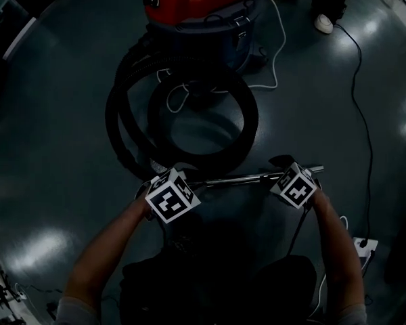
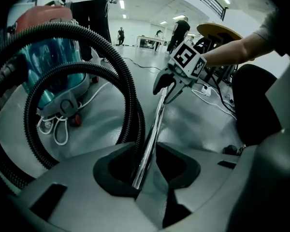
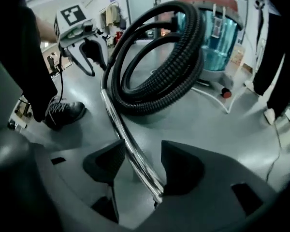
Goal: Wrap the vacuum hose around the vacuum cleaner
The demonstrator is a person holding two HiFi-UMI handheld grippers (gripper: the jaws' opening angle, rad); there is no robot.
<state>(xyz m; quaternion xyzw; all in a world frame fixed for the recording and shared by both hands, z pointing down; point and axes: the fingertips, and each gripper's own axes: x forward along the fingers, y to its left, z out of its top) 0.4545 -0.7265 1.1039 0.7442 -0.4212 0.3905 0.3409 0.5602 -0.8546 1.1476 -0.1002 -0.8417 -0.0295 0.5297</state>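
I judge the job to be at an early stage. The vacuum hose (image 1: 252, 117) lies in loose black loops on the floor in the middle of the head view, just below the vacuum cleaner (image 1: 199, 5) at the top edge. None of it that I can see goes round the canister, so the winding itself is all left to do.

The hose's rigid end, the metal wand (image 1: 237, 179), runs level across the lower middle of that frame, between my two tools. My left hand-held gripper (image 2: 145, 166) is clamped on the wand near its left end, jaws at a middling width. My right hand-held gripper (image 3: 142, 166) stands wide, and the wand passes loose between its jaws with the pads not pressing on it.
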